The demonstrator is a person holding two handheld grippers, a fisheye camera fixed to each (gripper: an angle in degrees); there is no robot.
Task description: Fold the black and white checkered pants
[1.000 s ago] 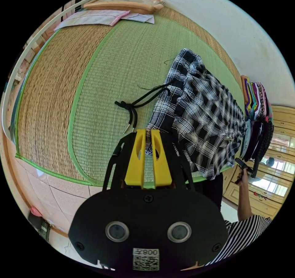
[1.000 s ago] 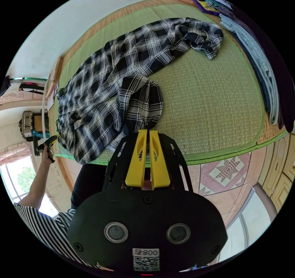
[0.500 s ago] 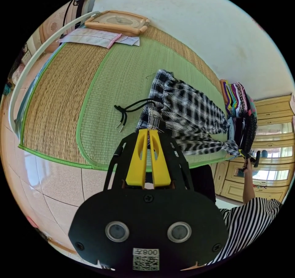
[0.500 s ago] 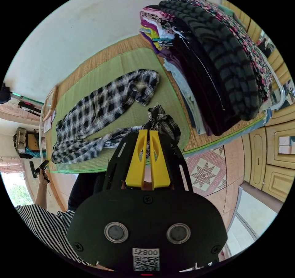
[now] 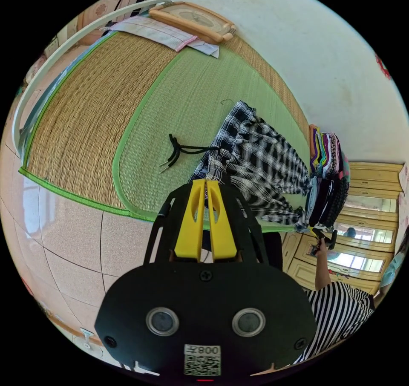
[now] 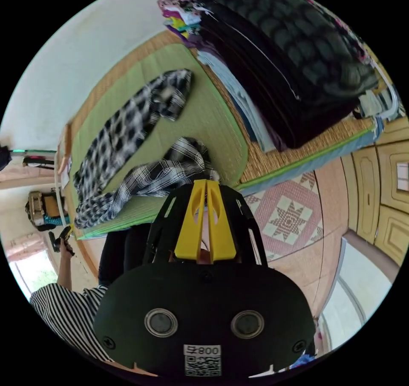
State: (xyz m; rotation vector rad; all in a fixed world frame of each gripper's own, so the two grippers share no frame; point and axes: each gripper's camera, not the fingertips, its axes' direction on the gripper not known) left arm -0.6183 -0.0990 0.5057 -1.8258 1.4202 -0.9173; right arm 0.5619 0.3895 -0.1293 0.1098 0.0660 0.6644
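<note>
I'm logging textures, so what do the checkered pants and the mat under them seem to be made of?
Checkered pants: looks like thin woven fabric, matte; it drapes and bunches softly, with a black drawstring.
Mat: looks like woven straw or rush, with ribbed rows and green cloth edging.

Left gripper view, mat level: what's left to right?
Tan woven straw mat → green woven mat → black drawstring cord → black and white checkered pants → stack of folded colourful clothes.
</note>
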